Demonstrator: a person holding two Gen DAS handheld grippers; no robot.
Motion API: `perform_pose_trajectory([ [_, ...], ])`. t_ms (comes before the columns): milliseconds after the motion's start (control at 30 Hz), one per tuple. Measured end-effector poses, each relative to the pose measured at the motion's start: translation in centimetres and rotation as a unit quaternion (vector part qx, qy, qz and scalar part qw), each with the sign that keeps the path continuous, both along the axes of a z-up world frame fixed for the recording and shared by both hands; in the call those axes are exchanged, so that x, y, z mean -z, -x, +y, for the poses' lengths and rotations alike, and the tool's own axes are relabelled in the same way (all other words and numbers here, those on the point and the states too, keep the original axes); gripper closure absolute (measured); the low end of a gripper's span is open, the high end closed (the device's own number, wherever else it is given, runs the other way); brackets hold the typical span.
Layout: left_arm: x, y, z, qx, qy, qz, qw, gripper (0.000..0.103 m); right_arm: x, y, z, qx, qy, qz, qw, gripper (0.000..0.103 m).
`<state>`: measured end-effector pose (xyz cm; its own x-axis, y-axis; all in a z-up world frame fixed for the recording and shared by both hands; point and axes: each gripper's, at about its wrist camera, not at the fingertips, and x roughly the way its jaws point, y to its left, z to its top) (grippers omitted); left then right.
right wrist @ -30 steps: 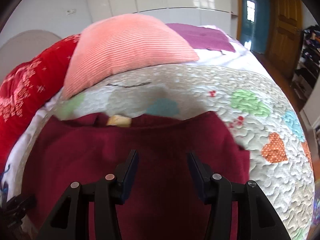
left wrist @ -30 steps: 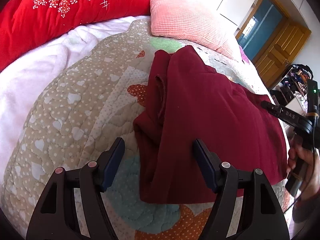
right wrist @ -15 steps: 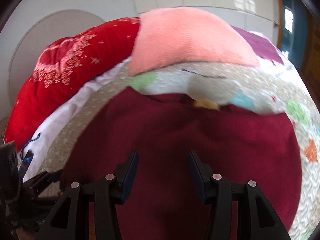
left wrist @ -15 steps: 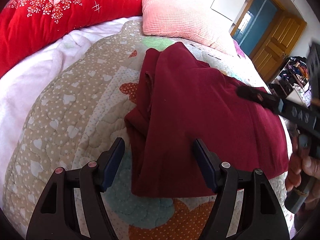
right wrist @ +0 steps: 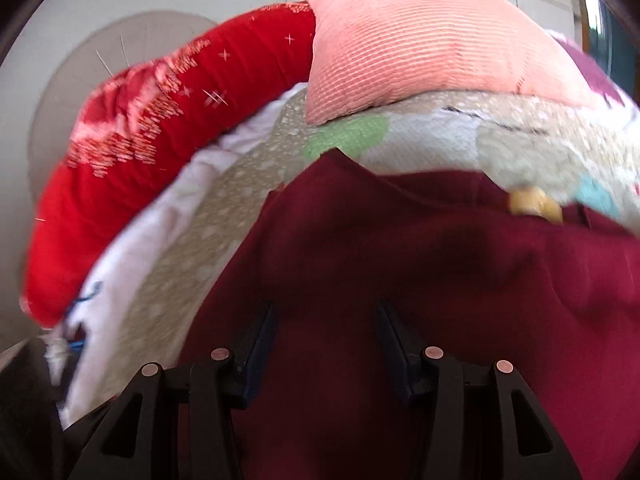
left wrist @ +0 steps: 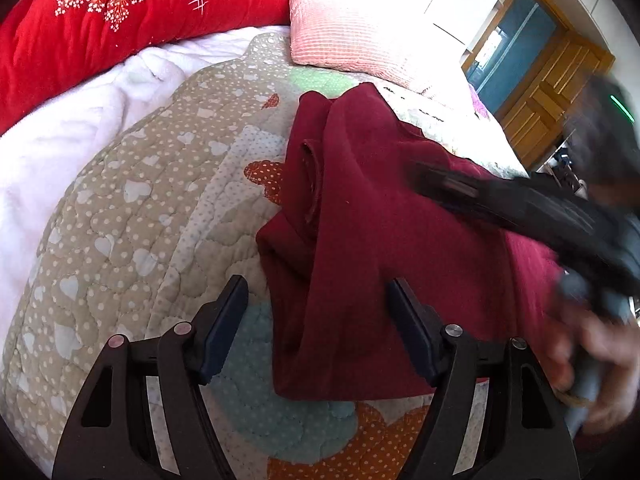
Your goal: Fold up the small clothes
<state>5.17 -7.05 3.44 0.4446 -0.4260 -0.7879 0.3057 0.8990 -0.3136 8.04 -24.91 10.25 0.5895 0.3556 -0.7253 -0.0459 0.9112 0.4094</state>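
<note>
Your left gripper (left wrist: 316,320) open, empty, straddling garment (left wrist: 380,248) corner at bed's near edge; right gripper (right wrist: 324,344) half-open, empty, above cloth, likely lining up next fold.

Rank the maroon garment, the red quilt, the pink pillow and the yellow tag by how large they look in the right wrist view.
1. maroon garment, though it lies closest to the camera
2. red quilt and pink pillow: look alike in size, so no ranking between them
3. yellow tag, by far the smallest

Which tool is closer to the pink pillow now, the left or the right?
Right. The right tool reaches over the maroon garment toward the pink pillow; the left tool is at the garment's near edge.
</note>
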Motion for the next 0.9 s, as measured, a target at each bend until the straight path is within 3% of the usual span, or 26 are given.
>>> perform_pose_trajectory([
  [133, 0.2, -0.3, 0.2, -0.003, 0.010, 0.008, 0.9999, 0.028, -1.1, 7.6, -5.9, 0.051, 0.012, -0.034, 0.998, 0.052],
  [200, 0.3, -0.4, 0.2, -0.003, 0.013, 0.009, 0.9999, 0.026, -1.0, 12.5, -9.8, 0.114, 0.054, -0.032, 0.992, 0.042],
  [300, 0.3, -0.5, 0.1, -0.004, 0.017, 0.012, 0.9998, 0.024, 0.0, 18.4, -14.6, 0.186, 0.062, -0.030, 0.980, 0.032],
  [467, 0.6, -0.6, -0.3, -0.003, 0.026, 0.016, 0.9995, 0.017, 3.5, 20.8, -19.6, 0.235, -0.010, 0.001, 0.972, 0.031],
  [600, 0.6, -0.8, -0.8, 0.009, 0.035, 0.018, 0.9992, 0.017, 4.5, 18.8, -19.4, 0.200, -0.055, -0.039, 0.977, 0.029],
  [667, 0.6, -0.9, -1.4, 0.017, 0.029, 0.015, 0.9993, 0.037, 4.7, 18.0, -19.3, 0.202, -0.051, -0.034, 0.978, 0.034],
  [700, 0.5, -0.8, -1.5, 0.015, 0.022, 0.011, 0.9996, 0.041, 4.7, 17.6, -19.3, 0.201, -0.057, -0.037, 0.977, 0.051],
  [733, 0.3, -0.6, -1.6, 0.019, 0.023, 0.008, 0.9995, 0.056, 4.7, 17.3, -19.4, 0.197, -0.076, -0.035, 0.977, 0.063],
  [767, 0.2, -0.5, -1.6, 0.030, 0.033, 0.014, 0.9989, 0.078, 4.6, 17.2, -19.6, 0.200, -0.091, -0.034, 0.975, 0.068],
  [833, -0.5, -0.1, -1.4, 0.034, 0.046, 0.030, 0.9979, 0.084, 4.1, 17.3, -19.8, 0.199, -0.099, -0.037, 0.974, 0.079],
  [900, -1.5, 0.7, -1.3, 0.043, 0.040, 0.021, 0.9980, 0.086, 2.9, 18.2, -19.6, 0.196, -0.098, -0.053, 0.974, 0.082],
])
